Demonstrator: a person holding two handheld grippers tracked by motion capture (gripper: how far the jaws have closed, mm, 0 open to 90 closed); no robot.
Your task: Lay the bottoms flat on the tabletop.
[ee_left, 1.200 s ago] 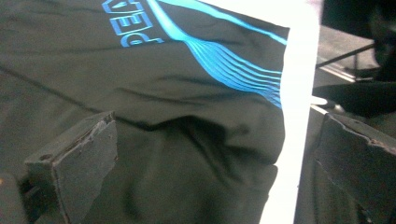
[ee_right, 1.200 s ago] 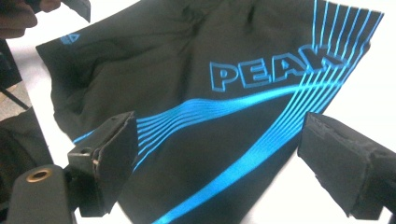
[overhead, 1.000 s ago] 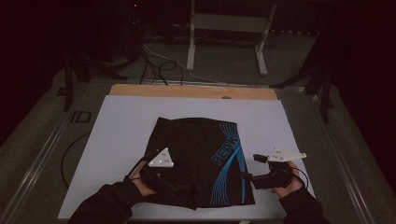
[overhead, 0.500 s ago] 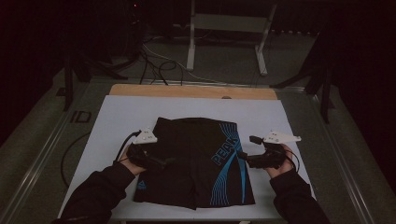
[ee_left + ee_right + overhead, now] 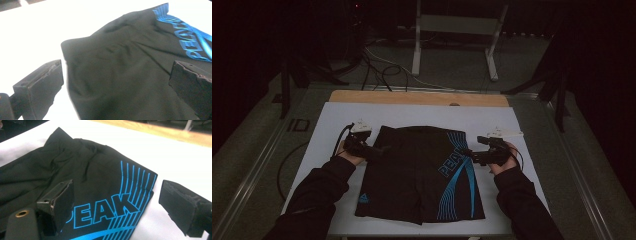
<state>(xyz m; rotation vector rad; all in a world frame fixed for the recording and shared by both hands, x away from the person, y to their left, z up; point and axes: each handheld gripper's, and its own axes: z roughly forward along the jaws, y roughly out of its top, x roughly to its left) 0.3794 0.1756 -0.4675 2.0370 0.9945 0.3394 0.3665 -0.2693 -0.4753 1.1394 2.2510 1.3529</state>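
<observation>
Tongs (image 5: 383, 149) (image 5: 463, 152) wide apart, flanking black shorts (image 5: 422, 175)

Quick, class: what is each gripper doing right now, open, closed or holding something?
Left gripper: open, jaws spread over the black shorts, gripping nothing.
Right gripper: open, jaws apart astride the shorts' edge, gripping nothing.

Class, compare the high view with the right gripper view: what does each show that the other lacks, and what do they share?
High view alone: both forearms, the left tongs at the shorts' left edge, the whole black shorts lying flat, and the metal stand beyond the table. Right gripper view alone: the right tongs' open jaws up close, straddling the shorts' corner, with the blue "PEAK" lettering readable. Shared: the shorts, their blue stripes, the white table and its wooden far edge.
</observation>
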